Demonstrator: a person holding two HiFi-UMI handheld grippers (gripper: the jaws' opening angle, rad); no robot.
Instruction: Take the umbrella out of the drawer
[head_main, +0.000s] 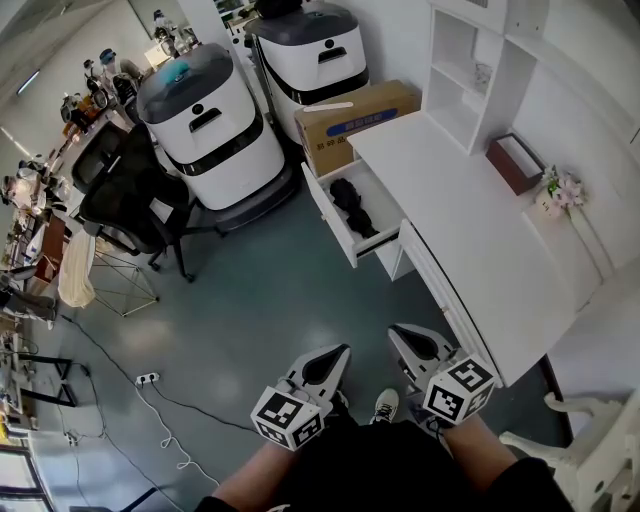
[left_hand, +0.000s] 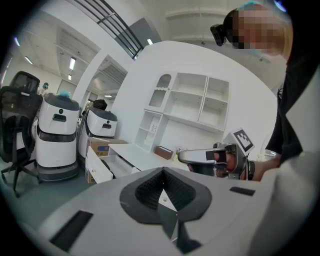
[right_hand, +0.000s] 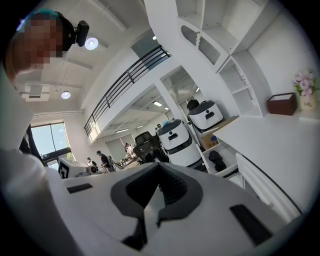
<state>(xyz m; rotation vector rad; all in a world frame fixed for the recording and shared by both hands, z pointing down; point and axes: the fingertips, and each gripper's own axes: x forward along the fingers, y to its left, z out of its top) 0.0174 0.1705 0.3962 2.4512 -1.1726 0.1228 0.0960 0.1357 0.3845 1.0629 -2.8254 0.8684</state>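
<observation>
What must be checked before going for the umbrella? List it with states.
1. Drawer open: ok.
2. Umbrella lying in the drawer, nothing on top: ok.
3. Left gripper empty: ok.
4. Right gripper empty: ok.
5. Jaws apart for a grasp: not ok, both pairs are together.
6. Grippers at the drawer: not ok, both are well short of it.

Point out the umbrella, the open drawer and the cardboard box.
umbrella (head_main: 355, 207): head view, middle of its black folded body inside the drawer.
drawer (head_main: 326, 214): head view, its white front panel.
cardboard box (head_main: 360, 125): head view, its side with the blue label.
</observation>
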